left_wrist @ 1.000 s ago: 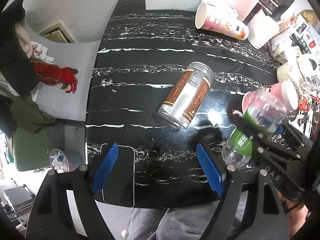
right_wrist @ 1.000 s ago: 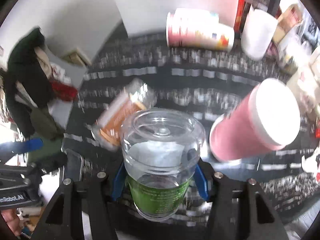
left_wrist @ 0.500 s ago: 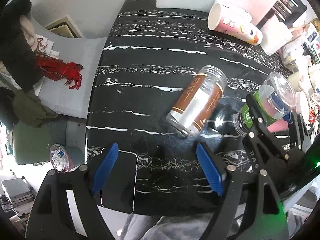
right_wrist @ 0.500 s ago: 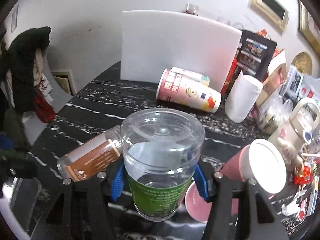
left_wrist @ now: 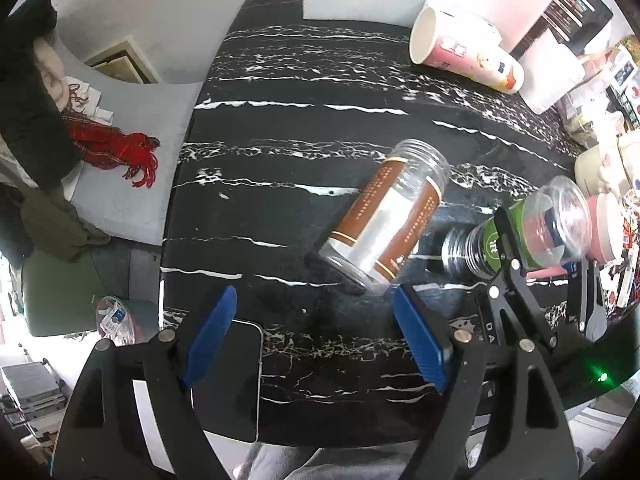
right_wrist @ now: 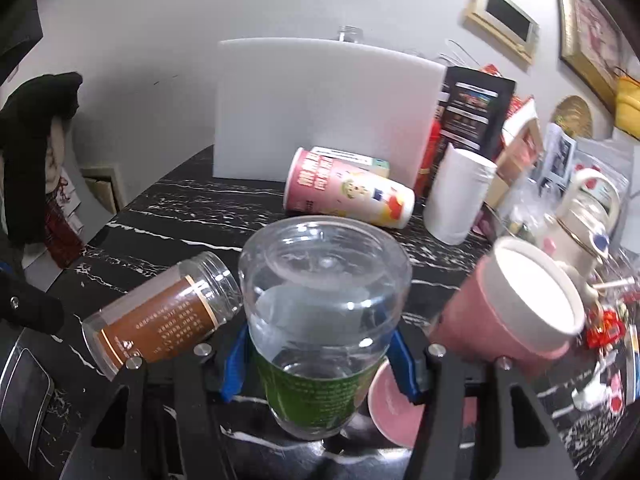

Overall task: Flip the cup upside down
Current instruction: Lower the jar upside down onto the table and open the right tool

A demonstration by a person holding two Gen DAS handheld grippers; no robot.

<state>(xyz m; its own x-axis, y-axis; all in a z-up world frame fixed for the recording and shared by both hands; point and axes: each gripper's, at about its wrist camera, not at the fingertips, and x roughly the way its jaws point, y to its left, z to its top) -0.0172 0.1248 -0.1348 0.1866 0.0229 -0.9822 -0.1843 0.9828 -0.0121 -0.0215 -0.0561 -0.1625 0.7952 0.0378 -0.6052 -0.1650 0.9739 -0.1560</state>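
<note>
A clear plastic jar with a green label is clamped between the blue pads of my right gripper. Its closed base points up and away from the camera, and its mouth points down at the black marble table. In the left wrist view the same jar hangs tilted at the right, threaded mouth low and just over the tabletop. My left gripper is open over the table's near edge and holds nothing.
A brown-label jar lies on its side mid-table, left of the held jar. A pink cup is close on the right. A printed paper cup lies by the white board. A phone rests under my left finger.
My right gripper has swung the green-label jar from pointing down at the table to nearly level, base raised. The left gripper has shifted only slightly.
</note>
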